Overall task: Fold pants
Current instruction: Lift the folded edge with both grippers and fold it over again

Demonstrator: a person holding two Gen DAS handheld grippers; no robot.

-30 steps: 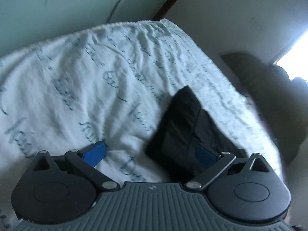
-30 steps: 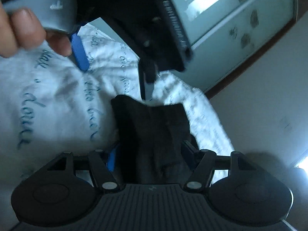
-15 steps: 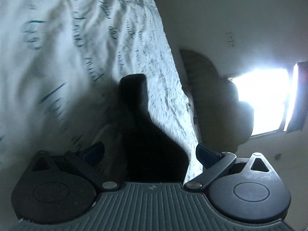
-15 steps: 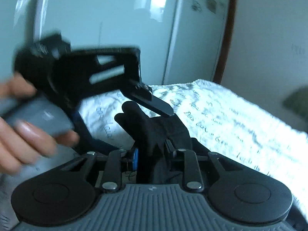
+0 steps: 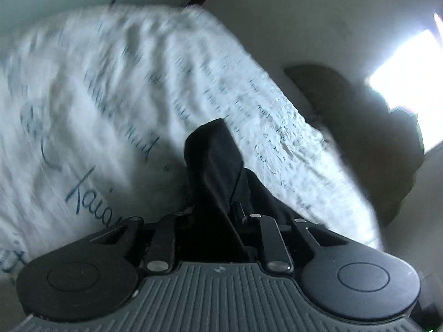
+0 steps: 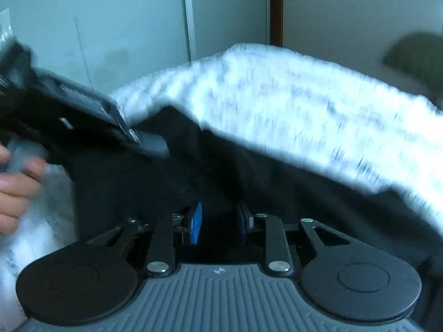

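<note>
Half a second back the left gripper (image 5: 218,215) stood wide with the black pants (image 5: 213,166) lying loose between its fingers; its jaws have just been closing, and now they are drawn in tight on a fold of that dark cloth, which rises straight out of the pinch as a narrow ridge running away from the camera. From the right wrist view, the right gripper (image 6: 218,221) is likewise pressed in on the pants (image 6: 249,174), its blue pads (image 6: 196,222) showing at either side of the bunched fabric, a grip it already had half a second ago. Out from that gripper the pants spread wide and dark to both sides, reaching left under the left gripper's body (image 6: 83,116), which is blurred and held by a hand (image 6: 16,182) at the frame edge. Beyond the pants lies the white bedspread (image 5: 110,96) with blue script lettering, itself blurred. Past the bed stand pale wardrobe doors (image 6: 110,27), and in the left wrist view a bright window (image 5: 407,83) to the right.
</note>
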